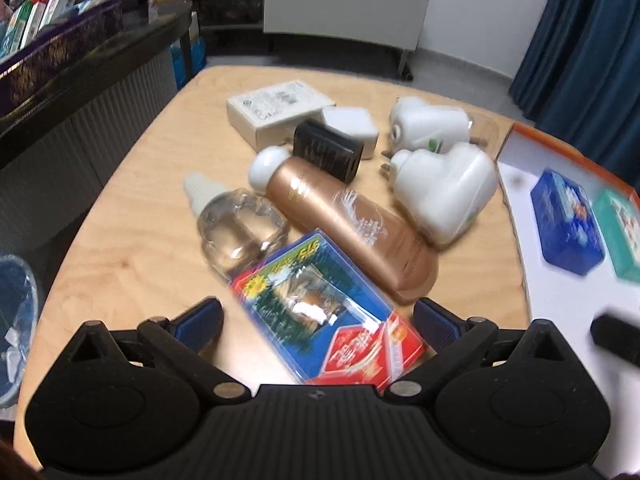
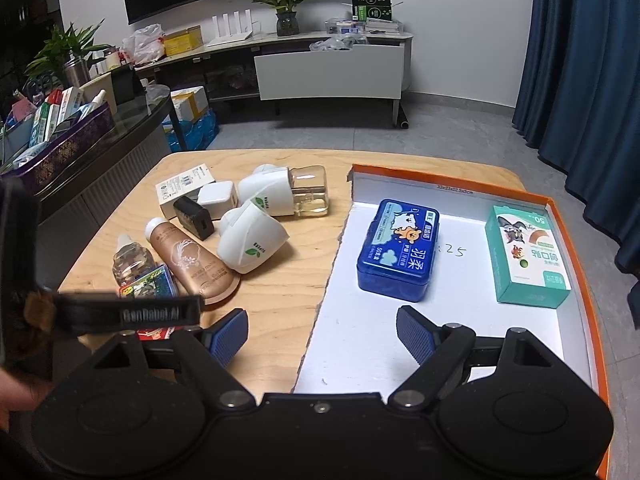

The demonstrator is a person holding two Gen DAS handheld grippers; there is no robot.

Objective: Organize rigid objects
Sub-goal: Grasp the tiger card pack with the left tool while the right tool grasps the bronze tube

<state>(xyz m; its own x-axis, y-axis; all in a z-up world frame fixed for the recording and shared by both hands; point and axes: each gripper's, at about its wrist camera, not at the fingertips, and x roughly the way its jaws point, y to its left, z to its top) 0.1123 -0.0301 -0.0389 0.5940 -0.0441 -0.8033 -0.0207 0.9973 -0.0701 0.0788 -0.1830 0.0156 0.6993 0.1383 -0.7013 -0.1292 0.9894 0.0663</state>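
between my left tongs [image 1: 318, 322], spread wide and gripping nothing, lies the red-and-blue blister pack [image 1: 320, 312] on the desk [image 1: 132, 240]. i judge picking it up is the step in hand; next i must close on its edges. beyond it the clear bottle [image 1: 236, 228] and bronze tube [image 1: 352, 228] lie touching. my right tongs [image 2: 322, 330] hang open and empty over the orange-rimmed tray [image 2: 576, 240], which holds a blue box [image 2: 398, 250].
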